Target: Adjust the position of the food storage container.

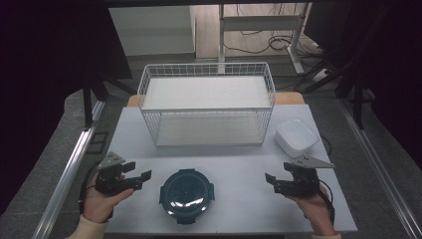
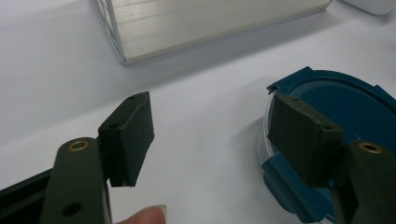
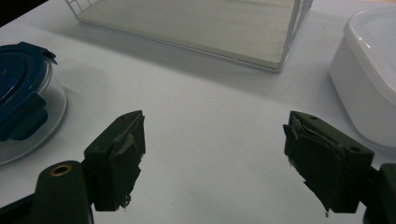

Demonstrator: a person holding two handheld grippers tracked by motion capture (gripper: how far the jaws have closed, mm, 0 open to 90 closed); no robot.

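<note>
So far you have hold of nothing: both tools hover low over the worktop (image 1: 234,164), and the work looks to be at its approach stage. Your left tool (image 1: 133,175) stands with its jaws spread wide and empty, just beside the round container with the dark teal clip lid (image 1: 186,195), which sits near the front edge, between your hands. In the left gripper view one pad (image 2: 306,137) already overlaps the lid's rim (image 2: 327,77), though I cannot tell whether it touches. Your right tool (image 1: 272,182) is likewise wide open and empty, well apart from the container on its other side.

My reading is that the container is the thing to take up. The next move calls for you to bring the left tool in around the rim or a clip, square the jaws to it, and close firmly; the lid is smooth and the bowl under it looks clear and slick, so a shallow pinch may slip. The right tool could steady the far side.

Around you, a white wire basket (image 1: 206,102) stands at the back of the worktop, its front wall facing the container. A white square dish (image 1: 296,137) sits just beside the basket's right end, near your right tool. Nothing lies between either tool and the container; mind the basket's rim if you lift over it.
</note>
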